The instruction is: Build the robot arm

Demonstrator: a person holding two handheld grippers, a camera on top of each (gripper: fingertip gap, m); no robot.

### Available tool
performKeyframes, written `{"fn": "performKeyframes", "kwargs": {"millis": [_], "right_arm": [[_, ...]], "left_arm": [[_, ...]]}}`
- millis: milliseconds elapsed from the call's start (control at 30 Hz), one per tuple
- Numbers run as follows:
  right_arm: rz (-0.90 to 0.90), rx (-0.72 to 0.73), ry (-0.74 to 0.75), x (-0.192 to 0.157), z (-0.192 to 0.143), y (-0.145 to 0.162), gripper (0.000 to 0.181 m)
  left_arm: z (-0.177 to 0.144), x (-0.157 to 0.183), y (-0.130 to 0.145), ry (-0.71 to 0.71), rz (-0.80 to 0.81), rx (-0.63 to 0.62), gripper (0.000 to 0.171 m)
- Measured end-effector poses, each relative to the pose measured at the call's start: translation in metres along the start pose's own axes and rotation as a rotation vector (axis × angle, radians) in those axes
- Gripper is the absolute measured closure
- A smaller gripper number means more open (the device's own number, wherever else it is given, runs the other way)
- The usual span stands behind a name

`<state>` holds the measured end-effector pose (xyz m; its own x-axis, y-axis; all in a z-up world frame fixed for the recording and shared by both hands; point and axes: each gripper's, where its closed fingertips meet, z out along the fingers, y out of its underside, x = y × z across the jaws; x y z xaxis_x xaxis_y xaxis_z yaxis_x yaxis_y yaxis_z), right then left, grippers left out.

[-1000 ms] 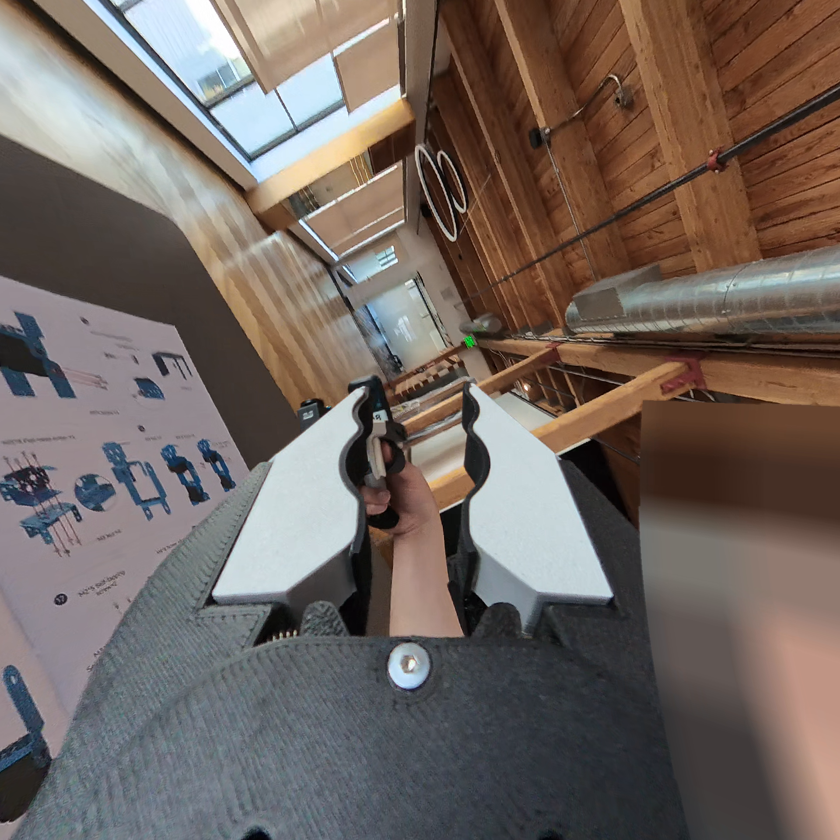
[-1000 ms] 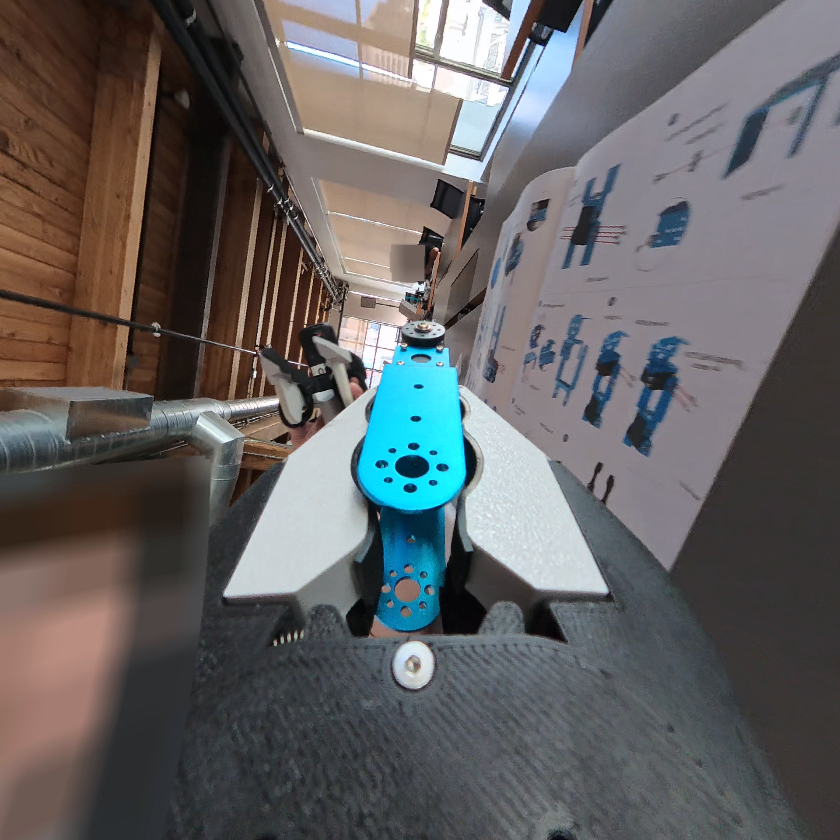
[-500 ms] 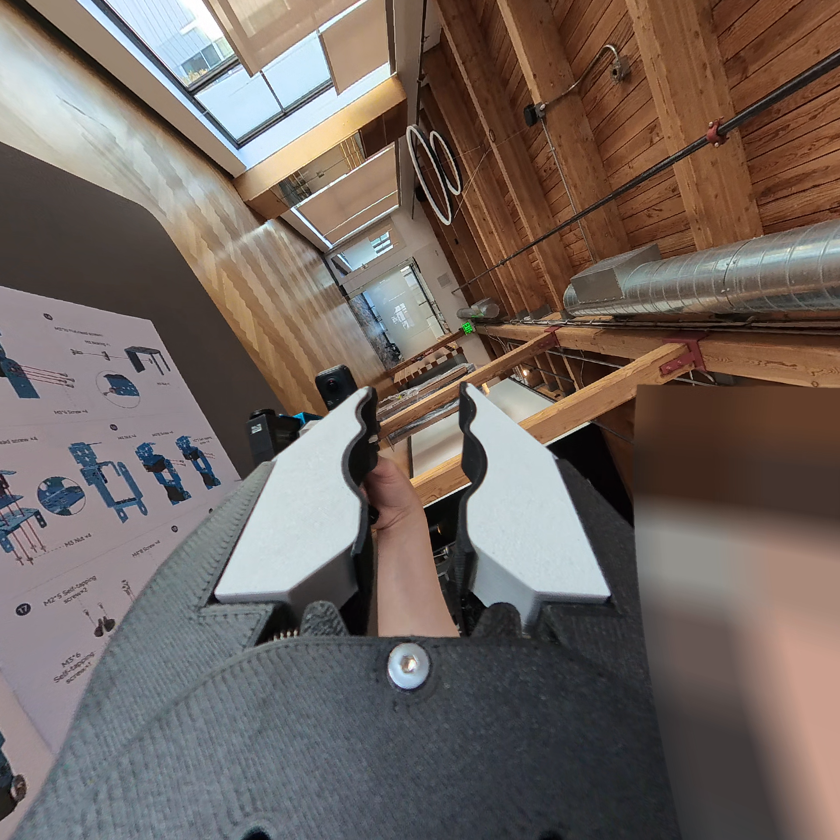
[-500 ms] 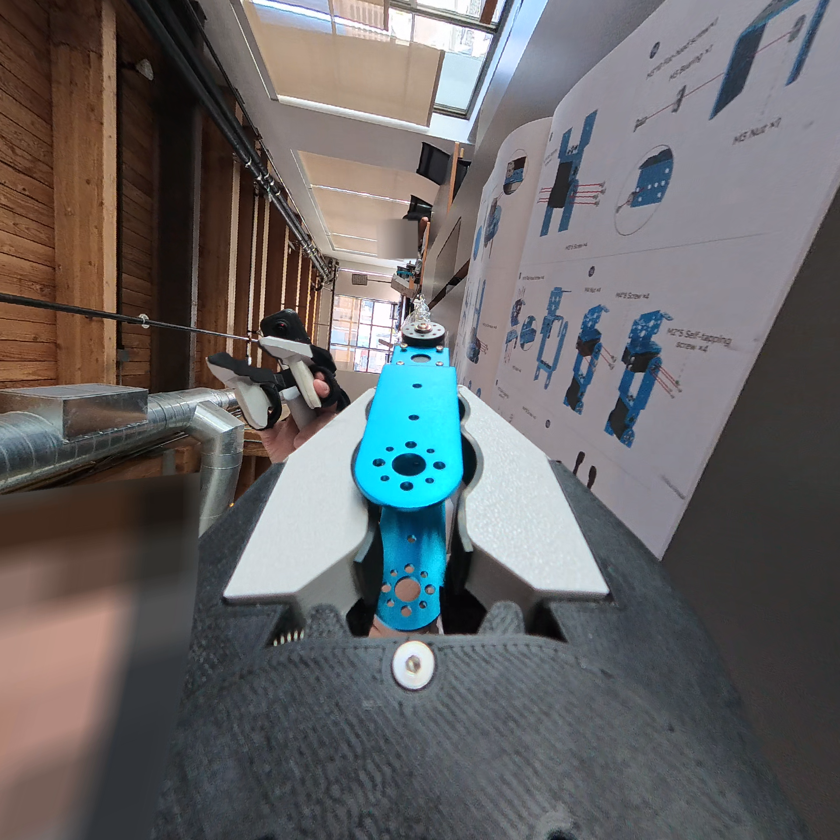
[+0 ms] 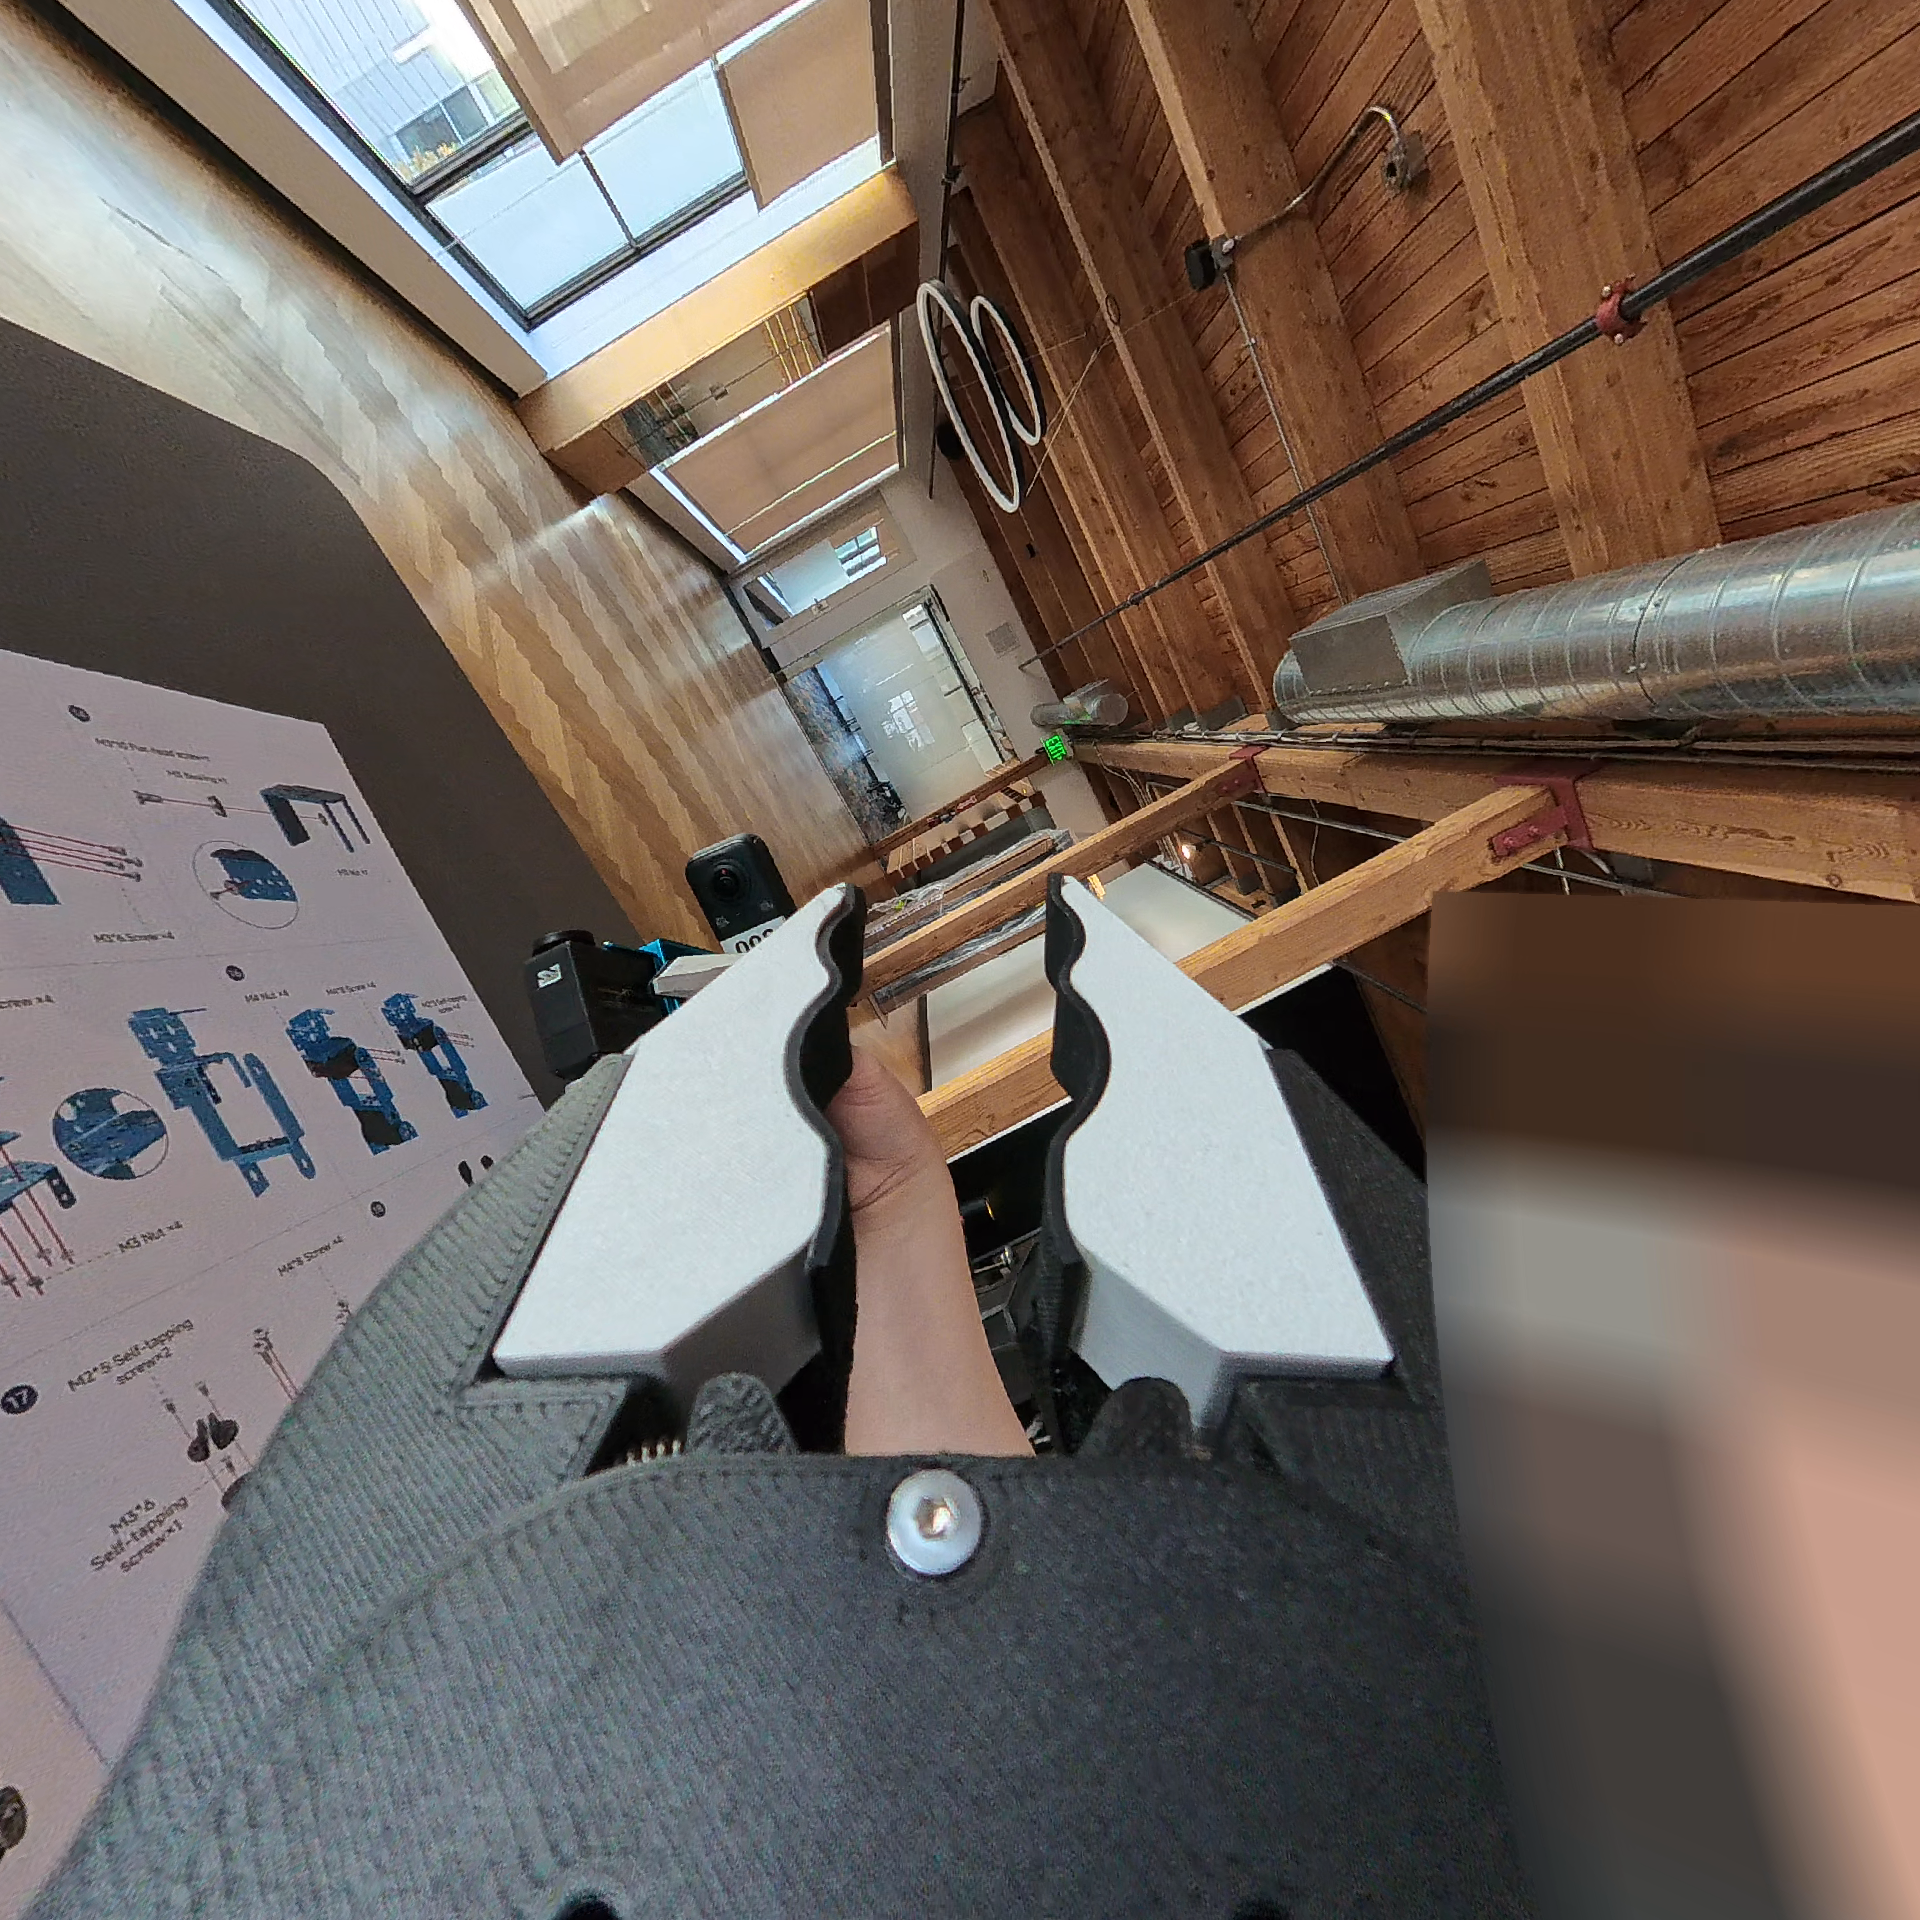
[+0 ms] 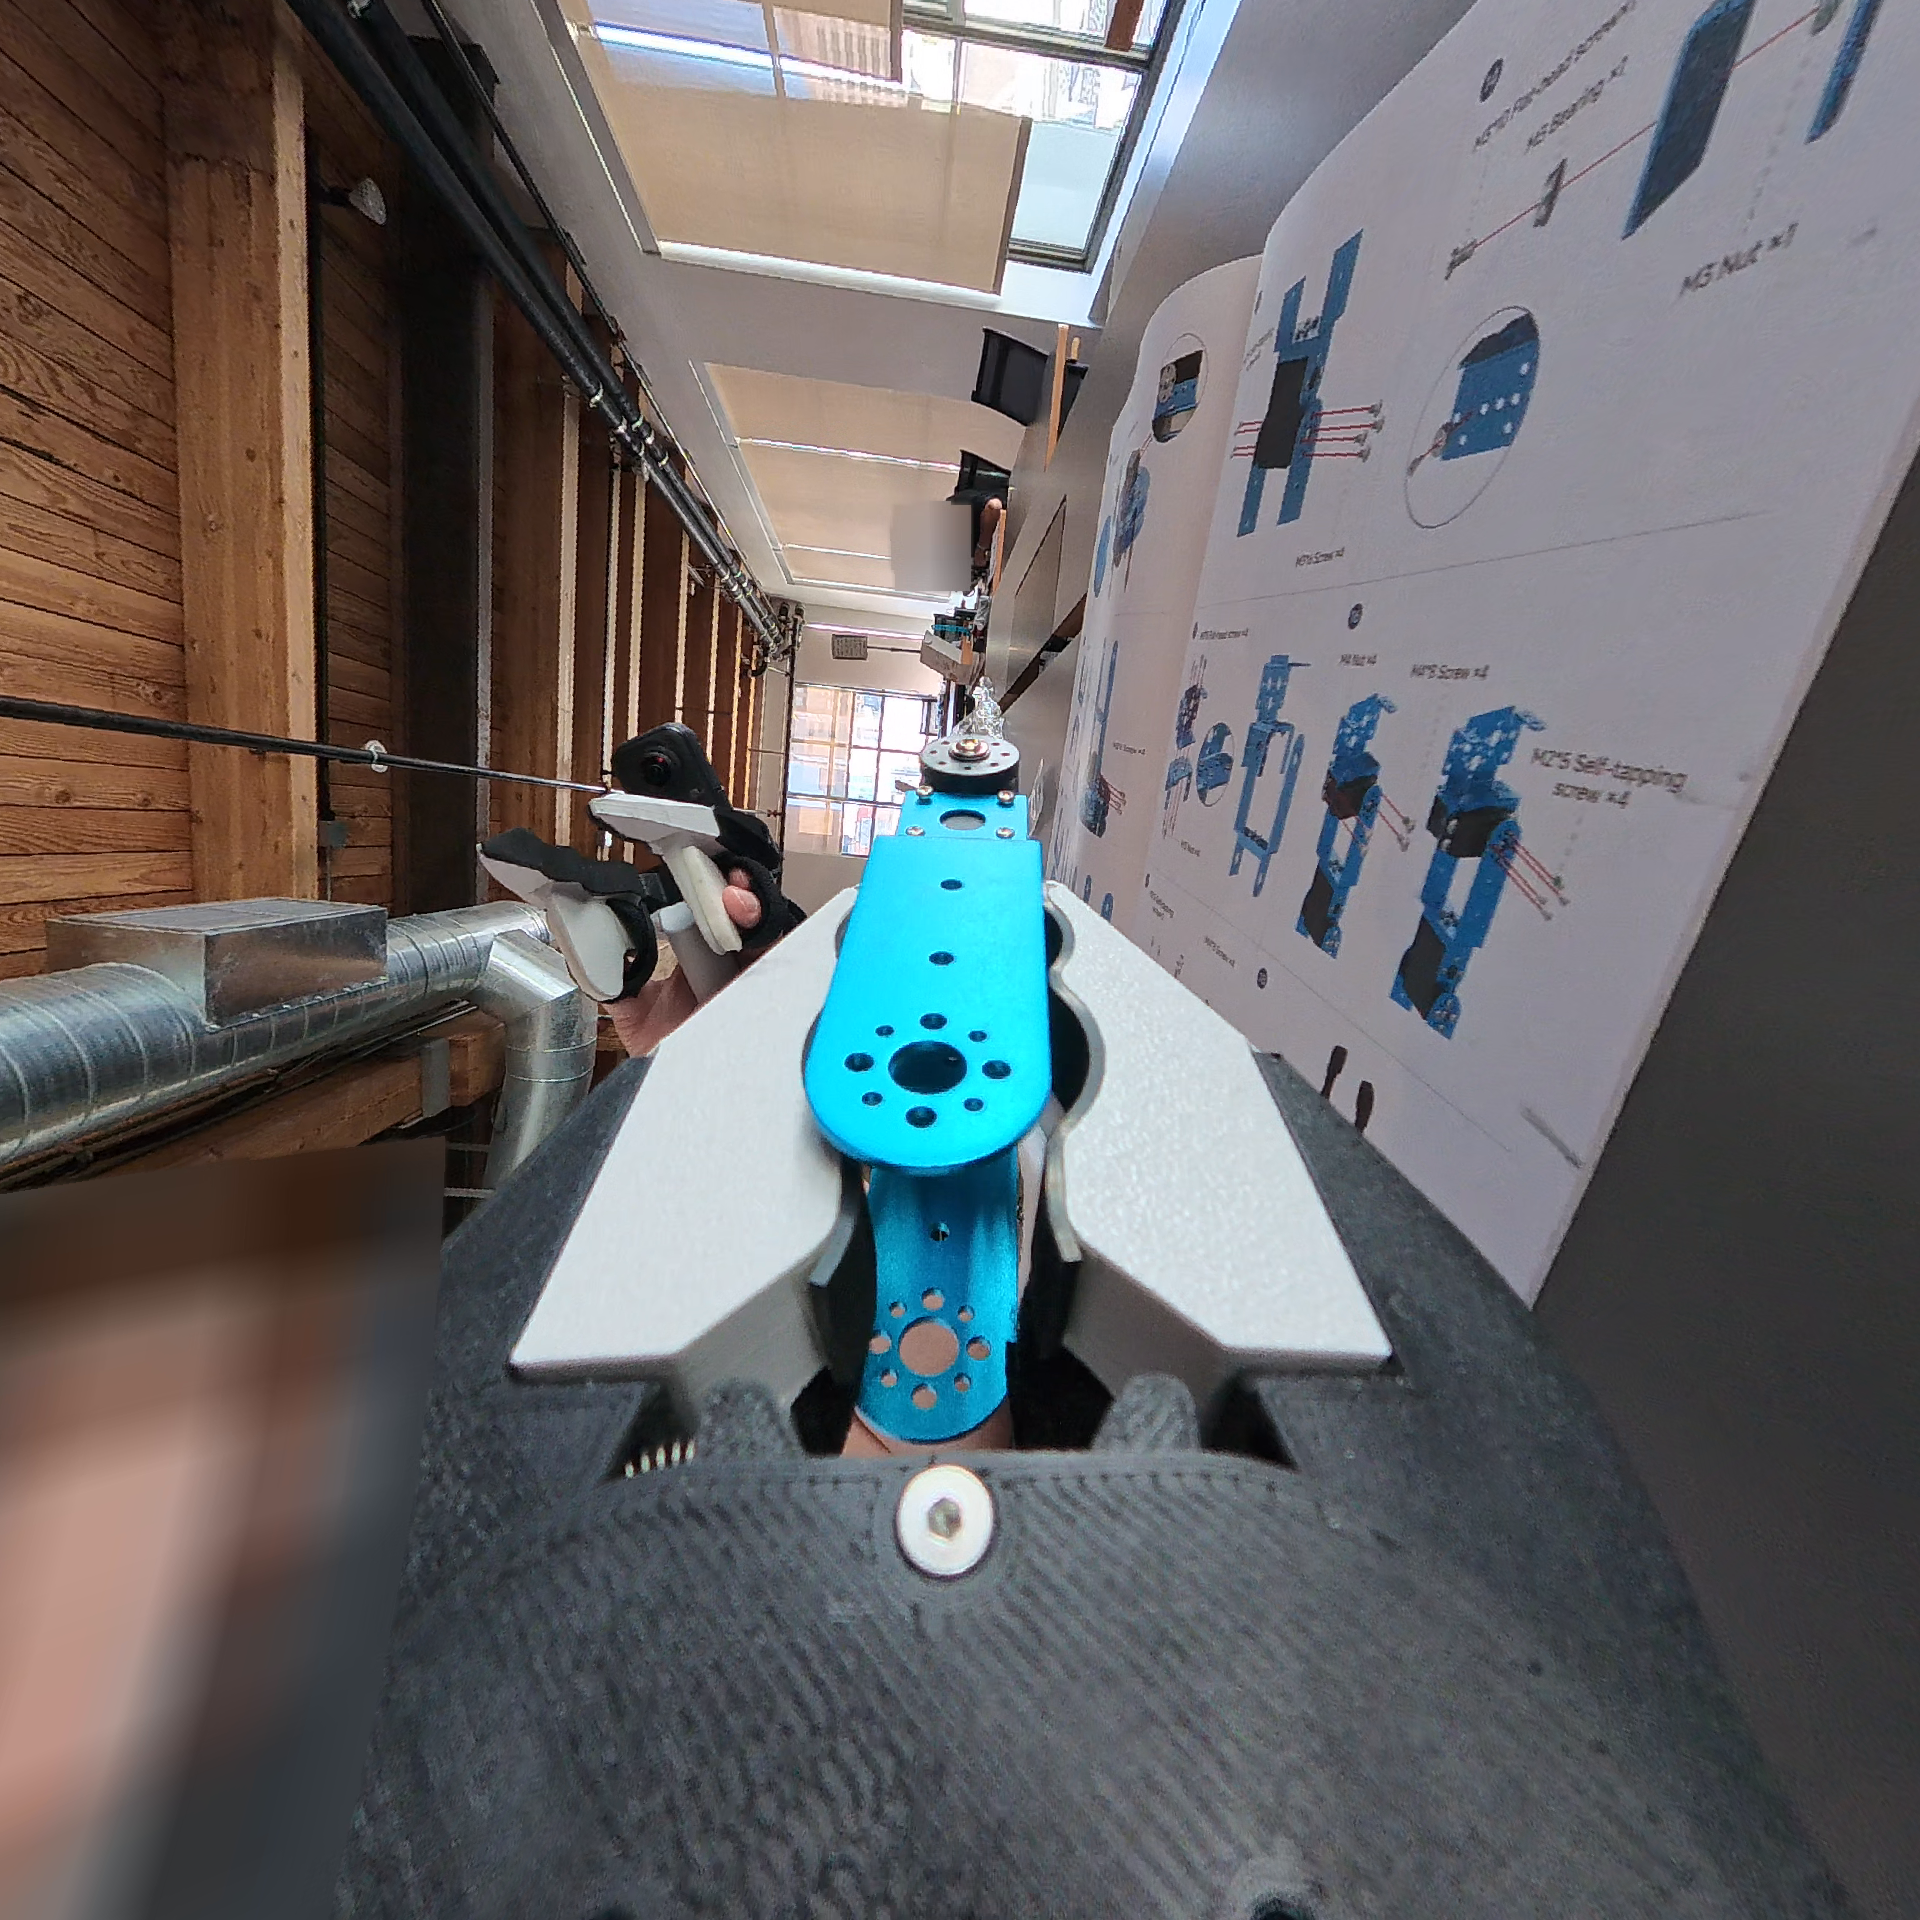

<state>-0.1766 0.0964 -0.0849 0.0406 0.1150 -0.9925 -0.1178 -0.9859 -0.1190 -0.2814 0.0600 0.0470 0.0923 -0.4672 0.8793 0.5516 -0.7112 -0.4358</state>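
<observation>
My right gripper (image 6: 945, 904) is shut on a blue metal bracket (image 6: 925, 997) with round holes, which sticks out forward between the fingers. A grey round hub (image 6: 971, 764) sits at its far end. My left gripper (image 5: 951, 914) is open and empty; a person's forearm (image 5: 904, 1226) shows through the gap. The left gripper also shows in the right wrist view (image 6: 623, 883), held in a hand to the left. The right gripper's camera (image 5: 732, 888) and a black block (image 5: 566, 1003) peek out behind my left finger (image 5: 707, 1122).
A large white instruction sheet with blue part drawings (image 5: 208, 1039) stands on a dark panel (image 5: 208, 540); it also shows in the right wrist view (image 6: 1455, 623). Both views tilt up at wooden beams (image 5: 1351, 914) and a silver duct (image 5: 1662, 644), also in the right wrist view (image 6: 260, 997). There is about 15 cm between the tips of the two grippers.
In the left wrist view the right gripper has shifted from between my fingers to behind the left finger. The right gripper still holds the blue bracket; its view has turned toward the sheet.
</observation>
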Motion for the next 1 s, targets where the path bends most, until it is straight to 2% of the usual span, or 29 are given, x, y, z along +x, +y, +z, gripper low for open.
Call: {"fn": "performKeyframes", "kwargs": {"millis": [1000], "right_arm": [[-0.001, -0.014, -0.005, 0.0015, 0.0018, 0.0016, 0.153]], "left_arm": [[-0.0007, 0.005, -0.0014, 0.014, 0.007, 0.009, 0.141]]}}
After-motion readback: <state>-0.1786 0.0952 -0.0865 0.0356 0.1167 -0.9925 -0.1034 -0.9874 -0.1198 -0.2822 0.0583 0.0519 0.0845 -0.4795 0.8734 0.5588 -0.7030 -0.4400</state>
